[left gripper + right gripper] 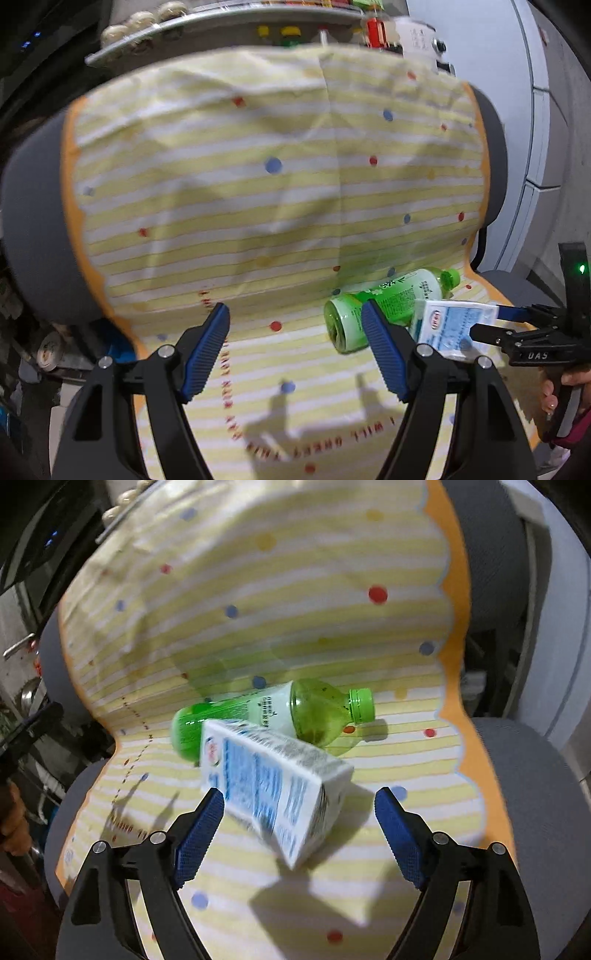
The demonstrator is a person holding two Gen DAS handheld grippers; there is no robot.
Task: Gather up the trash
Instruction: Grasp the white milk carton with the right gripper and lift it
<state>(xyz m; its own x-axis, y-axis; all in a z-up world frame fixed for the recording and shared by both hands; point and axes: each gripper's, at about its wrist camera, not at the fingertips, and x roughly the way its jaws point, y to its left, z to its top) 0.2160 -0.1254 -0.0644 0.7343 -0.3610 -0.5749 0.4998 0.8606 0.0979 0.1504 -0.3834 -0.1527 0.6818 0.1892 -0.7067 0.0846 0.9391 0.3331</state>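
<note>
The left gripper [295, 343] stands wide apart with nothing between its blue pads, hovering over a yellow-and-white striped cloth [258, 192] dotted with red and blue spots. The cloth is draped over the seat and backrest of a grey office chair [33, 236]. Off to the right in this left wrist view, a green plastic bottle [388, 306] lies on its side on the seat, its green cap pointing right and away. A white and blue carton [448, 326] sits just in front of the bottle, overlapping it. The right gripper [491, 323] reaches in from the right edge, one blue pad behind the carton and one dark finger in front of it; a hand [561, 391] holds its grip below.

From the right wrist view, the right gripper [299, 834] also stands wide, and neither blue pad presses on anything. The carton [273, 790] is tilted between the open fingers, its far end against the bottle [273, 716] and its near corner down towards the cloth [258, 602]; it is blurred, and I cannot tell whether it rests on the cloth or is in the air. The bottle lies across the seat behind it, cap to the right. The grey chair [535, 794] shows around the cloth's orange scalloped edge.
</note>
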